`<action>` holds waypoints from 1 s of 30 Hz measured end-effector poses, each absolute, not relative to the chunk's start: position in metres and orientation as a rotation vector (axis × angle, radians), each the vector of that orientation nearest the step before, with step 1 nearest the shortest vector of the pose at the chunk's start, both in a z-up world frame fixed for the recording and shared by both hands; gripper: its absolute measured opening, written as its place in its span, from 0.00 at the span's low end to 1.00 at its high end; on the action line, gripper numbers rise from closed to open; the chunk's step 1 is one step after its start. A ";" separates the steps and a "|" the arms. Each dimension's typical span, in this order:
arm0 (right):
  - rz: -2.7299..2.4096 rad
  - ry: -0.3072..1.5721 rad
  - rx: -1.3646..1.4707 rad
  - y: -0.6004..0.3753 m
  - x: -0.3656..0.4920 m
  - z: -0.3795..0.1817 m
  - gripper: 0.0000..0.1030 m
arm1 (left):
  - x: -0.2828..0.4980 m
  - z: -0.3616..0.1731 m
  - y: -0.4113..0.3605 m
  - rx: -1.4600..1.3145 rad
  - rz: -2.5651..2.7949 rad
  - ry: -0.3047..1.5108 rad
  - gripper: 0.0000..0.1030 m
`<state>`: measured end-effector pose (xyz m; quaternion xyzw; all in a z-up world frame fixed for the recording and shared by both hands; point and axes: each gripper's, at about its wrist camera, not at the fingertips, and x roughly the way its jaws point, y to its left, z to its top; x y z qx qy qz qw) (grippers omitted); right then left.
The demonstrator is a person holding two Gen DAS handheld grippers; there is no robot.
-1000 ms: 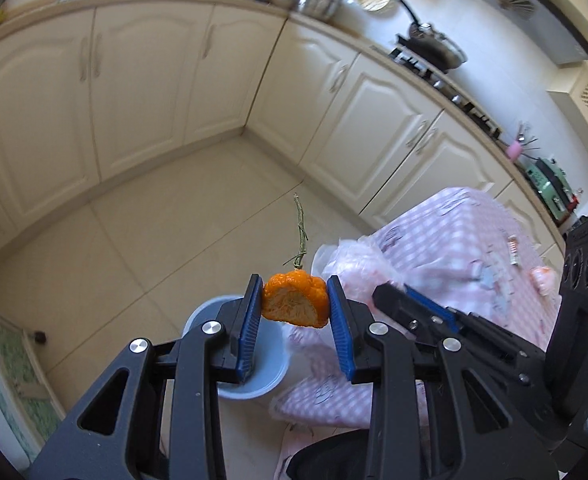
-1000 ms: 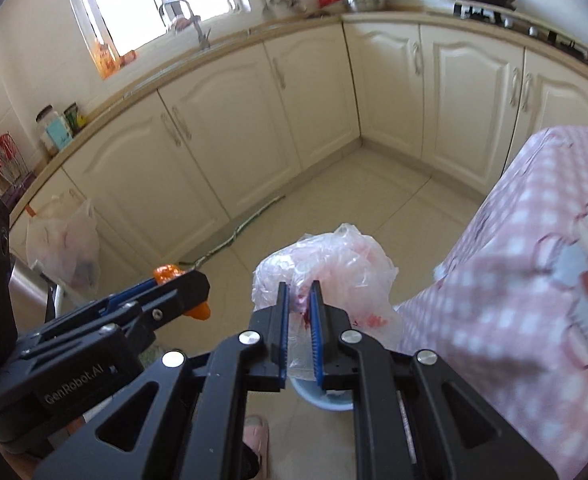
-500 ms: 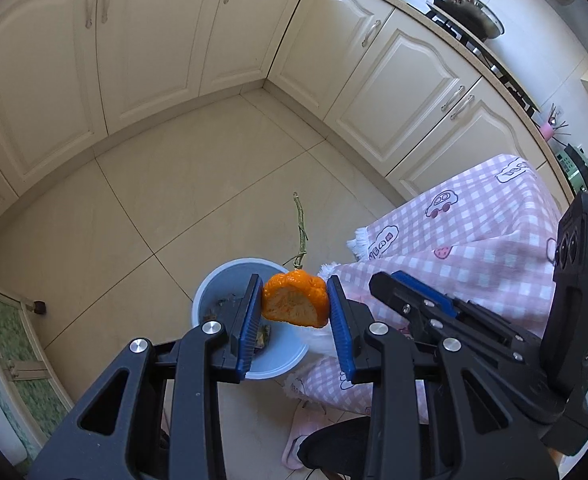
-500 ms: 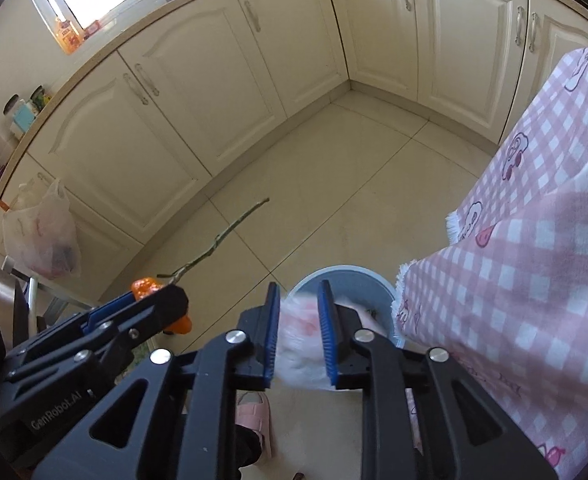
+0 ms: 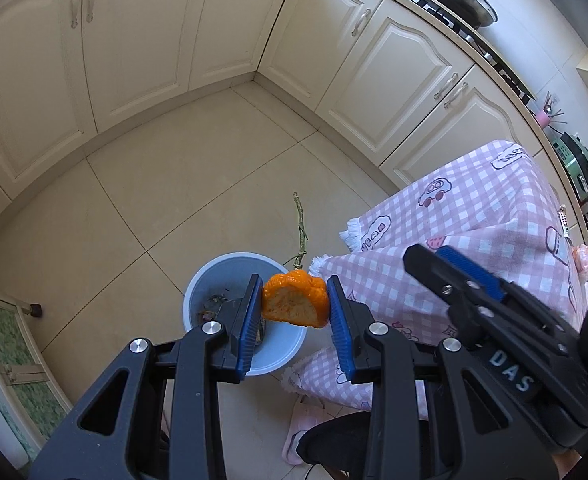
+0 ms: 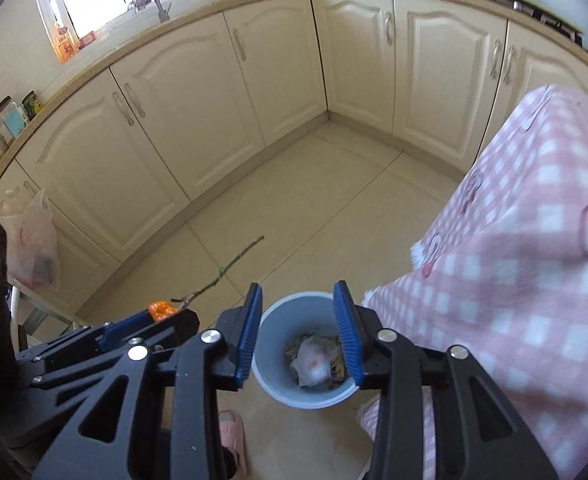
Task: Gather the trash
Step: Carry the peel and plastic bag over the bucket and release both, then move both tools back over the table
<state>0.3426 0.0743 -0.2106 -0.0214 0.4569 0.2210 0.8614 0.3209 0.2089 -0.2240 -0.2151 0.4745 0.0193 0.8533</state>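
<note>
My left gripper point(image 5: 295, 307) is shut on an orange peel piece point(image 5: 294, 302) with a long green stem point(image 5: 301, 236), held above the pale blue trash bin point(image 5: 209, 276) on the floor. The peel also shows in the right wrist view point(image 6: 161, 309). My right gripper point(image 6: 300, 330) is open and empty above the same bin point(image 6: 271, 382). A crumpled pinkish plastic bag point(image 6: 313, 362) lies inside the bin among other scraps.
A table with a pink checked cloth point(image 5: 474, 216) stands right of the bin; the cloth also shows in the right wrist view point(image 6: 526, 272). Cream kitchen cabinets point(image 6: 197, 120) line the walls. A pink slipper point(image 6: 231, 436) is by the bin. A plastic bag point(image 6: 33, 244) hangs at left.
My right gripper opened and let go of the plastic bag, which dropped into the bin. My left gripper still holds the orange peel and has tilted down toward the bin.
</note>
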 end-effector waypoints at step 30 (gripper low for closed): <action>0.341 0.681 0.092 -0.056 0.294 -0.095 0.44 | 0.299 -0.109 0.111 -0.307 -0.113 0.795 0.49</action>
